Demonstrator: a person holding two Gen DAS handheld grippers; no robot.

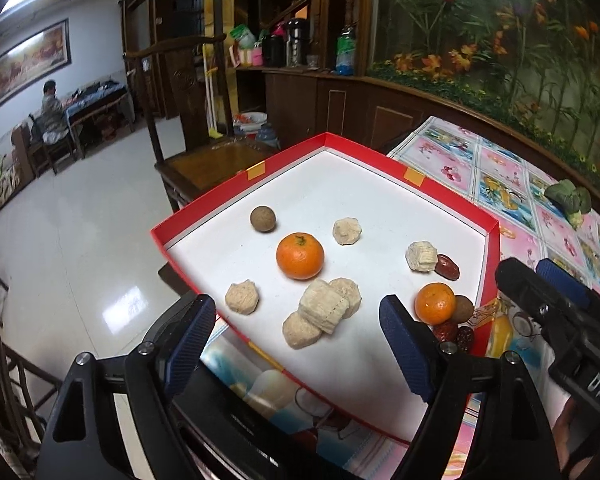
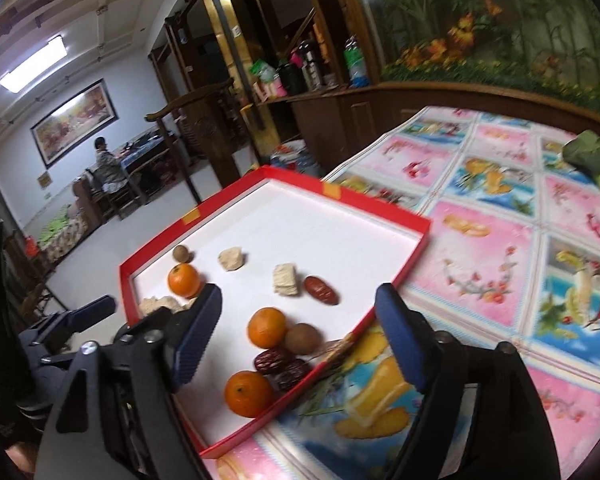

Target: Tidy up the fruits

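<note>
Nearest, left gripper (image 1: 300, 328) and right gripper (image 2: 300, 332) both gaping with nothing held, shallow red cardboard tray (image 1: 384, 162) holding small round orange mandarins (image 1: 300, 256) on floral-tiled plastic-covered counter (image 2: 500, 240), glossy white tiled floor (image 1: 80, 220), dark carved wooden chair (image 1: 188, 92), seated person (image 1: 54, 114) by far wall.

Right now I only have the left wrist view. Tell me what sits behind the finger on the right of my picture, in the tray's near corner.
Observer: A third orange lies there, close to the red tray wall and next to the dark dates.
Operator: Report the right gripper; I only see its side.
Observer: The right gripper is open over that corner, with nothing gripped.
</note>
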